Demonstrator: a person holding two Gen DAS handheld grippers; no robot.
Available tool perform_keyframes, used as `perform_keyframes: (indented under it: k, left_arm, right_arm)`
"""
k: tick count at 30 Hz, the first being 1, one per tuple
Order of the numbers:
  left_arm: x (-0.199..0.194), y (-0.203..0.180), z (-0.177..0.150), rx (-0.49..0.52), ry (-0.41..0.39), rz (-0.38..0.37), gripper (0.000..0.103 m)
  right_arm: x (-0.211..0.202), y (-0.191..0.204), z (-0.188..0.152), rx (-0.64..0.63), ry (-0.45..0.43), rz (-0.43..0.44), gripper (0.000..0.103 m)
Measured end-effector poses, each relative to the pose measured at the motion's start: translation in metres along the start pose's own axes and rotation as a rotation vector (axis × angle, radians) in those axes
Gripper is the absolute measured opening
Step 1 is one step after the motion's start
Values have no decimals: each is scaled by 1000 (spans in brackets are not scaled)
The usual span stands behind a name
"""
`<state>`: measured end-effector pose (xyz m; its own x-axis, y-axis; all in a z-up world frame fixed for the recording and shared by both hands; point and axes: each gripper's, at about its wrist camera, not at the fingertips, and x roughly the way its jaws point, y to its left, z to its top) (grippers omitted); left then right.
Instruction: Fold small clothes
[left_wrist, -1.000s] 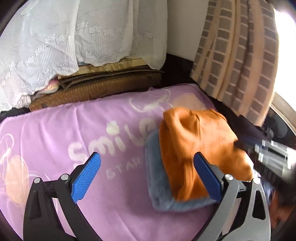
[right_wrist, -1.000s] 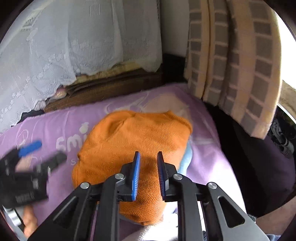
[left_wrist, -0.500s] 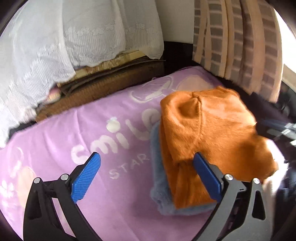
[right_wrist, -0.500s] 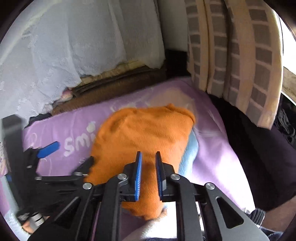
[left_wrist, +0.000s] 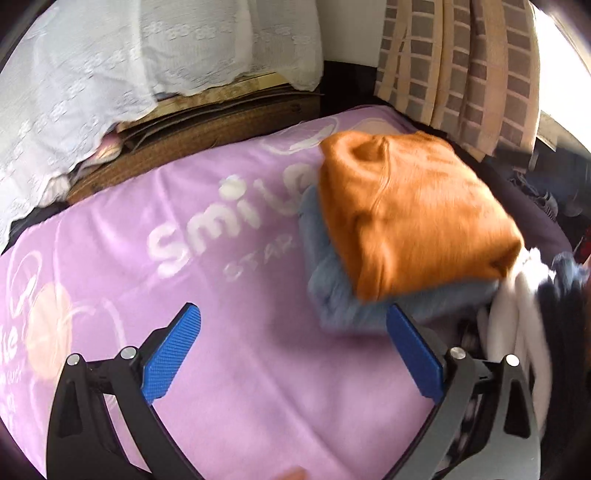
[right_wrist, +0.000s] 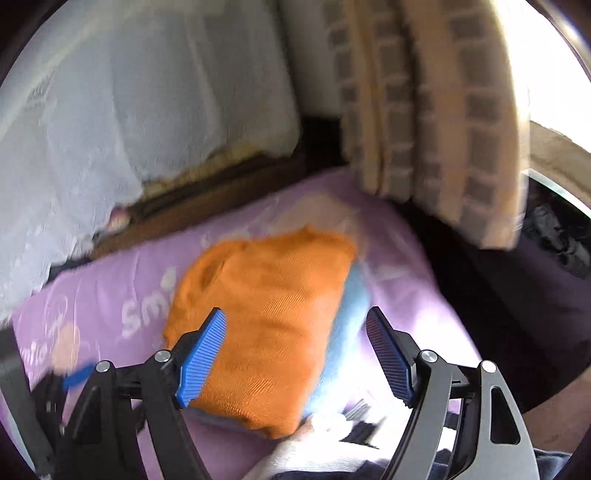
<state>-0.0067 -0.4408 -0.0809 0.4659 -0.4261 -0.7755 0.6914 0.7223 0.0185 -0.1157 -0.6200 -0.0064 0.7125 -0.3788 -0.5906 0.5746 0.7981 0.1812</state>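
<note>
A folded orange garment (left_wrist: 410, 214) lies on top of a folded blue-grey garment (left_wrist: 332, 291), the pair stacked toward one end of a purple blanket (left_wrist: 221, 369) printed with pale lettering.

From the left wrist camera, the left gripper (left_wrist: 295, 350) stands with its blue pads far apart, nothing between them but bare blanket; the stack sits just beyond its right finger. This view shows the blue-grey piece sticking out along the near and left edges of the orange one. It also catches a white and dark striped cloth (left_wrist: 517, 314) bunched against the stack's near corner, blurred.

From the right wrist camera, the right gripper (right_wrist: 295, 350) has its jaws opening, already spread wide. The near end of the orange garment (right_wrist: 266, 325) shows in the gap between them, but neither pad presses on it. Here the lower garment appears only as a light blue strip (right_wrist: 347, 332) along the orange one's right side. At the lower left edge a blurred dark shape with a blue tip shows, which looks like the left gripper (right_wrist: 74, 376); its jaws cannot be read from this side.

Both views take in the white lace curtain (left_wrist: 110, 74), the brown checked curtain (right_wrist: 443, 129) and a stack of flat cardboard (left_wrist: 221, 110) behind the blanket. A bit of bare skin (right_wrist: 554, 424) shows at the right view's lower right edge.
</note>
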Motion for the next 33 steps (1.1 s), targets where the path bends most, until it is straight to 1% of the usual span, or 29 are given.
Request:
perform_keyframes:
  k: [1, 2, 3, 4, 5, 7, 8, 9, 11, 12, 14, 16, 17, 18, 19, 21, 25, 27, 31, 33]
  left_arm:
    - [-3, 1, -3, 8, 1, 5, 98]
    - [-10, 1, -7, 33, -9, 14, 98]
    - [-18, -1, -9, 62, -26, 25, 98]
    - [-23, -1, -10, 80, -39, 34, 98]
    - [-33, -2, -10, 101, -65, 45, 98]
    - [-49, -1, -10, 110, -96, 46, 98]
    - [-60, 3, -9, 106, -109, 28, 98]
    - [-65, 5, -9, 102, -116, 17, 98]
    - [-78, 14, -9, 87, -133, 5, 98]
    - [-82, 19, -9, 81, -139, 10, 98]
    - [-88, 29, -10, 64, -149, 31, 98]
    - [-91, 40, -9, 26, -155, 49, 98]
    - [-91, 44, -8, 5, -156, 52, 98]
    - [-92, 49, -7, -18, -159, 53, 98]
    - [-93, 52, -7, -39, -163, 51, 98]
    - [-92, 57, -5, -72, -169, 46, 98]
    - [-89, 44, -6, -29, -178, 65, 98]
    - [-89, 37, -7, -9, -187, 94, 98]
    - [-89, 30, -9, 16, -188, 91, 98]
    - [-91, 29, -10, 25, -198, 105, 98]
  right_arm:
    - [-10, 0, 2, 22, -22, -15, 83]
    - [-22, 2, 4, 44, -36, -27, 93]
    - [-38, 7, 4, 63, -53, -41, 97]
    - [-53, 14, 4, 65, -69, -73, 100]
    - [-72, 28, 2, 45, -89, -145, 100]
    - [-99, 51, -1, 9, -117, -260, 100]
    - [-111, 60, -6, 10, -130, -294, 100]
    - [-122, 71, -13, 23, -140, -310, 100]
    - [-127, 85, -23, 48, -132, -322, 100]
    - [-125, 92, -30, 44, -115, -314, 100]
    - [-122, 99, -45, 28, -95, -267, 100]
    - [-113, 95, -58, 74, -80, -257, 100]
    - [-106, 93, -60, 93, -76, -271, 100]
    - [-103, 95, -64, 97, -78, -312, 100]
    - [-100, 99, -65, 80, -80, -339, 100]
    - [-98, 106, -69, 32, -110, -356, 100]
    - [-100, 108, -84, 24, -165, -355, 100]
    - [-96, 104, -85, 27, -169, -364, 100]
    - [-96, 106, -85, 26, -171, -351, 100]
    - [-96, 106, -85, 31, -176, -343, 100]
